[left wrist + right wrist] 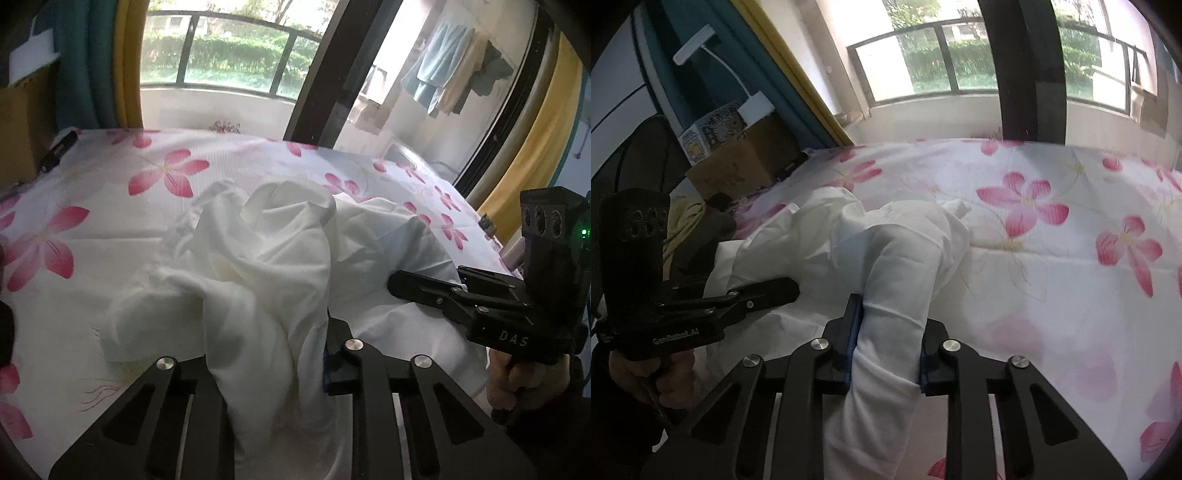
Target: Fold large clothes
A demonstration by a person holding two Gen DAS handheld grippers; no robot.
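The white garment [258, 266] lies crumpled in the middle of the bed's flowered sheet [110, 192]. The left claw [273, 373] has a bunched fold running between its fingers, though how tightly it closes is hidden. The right claw [886, 354] stands partly open, its blue pads [854, 343] pressing a rolled length of the cloth.

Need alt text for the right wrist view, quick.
The right gripper is shut on a bunched fold of a white garment lying crumpled on a flowered bedsheet. The left gripper touches the garment at left.
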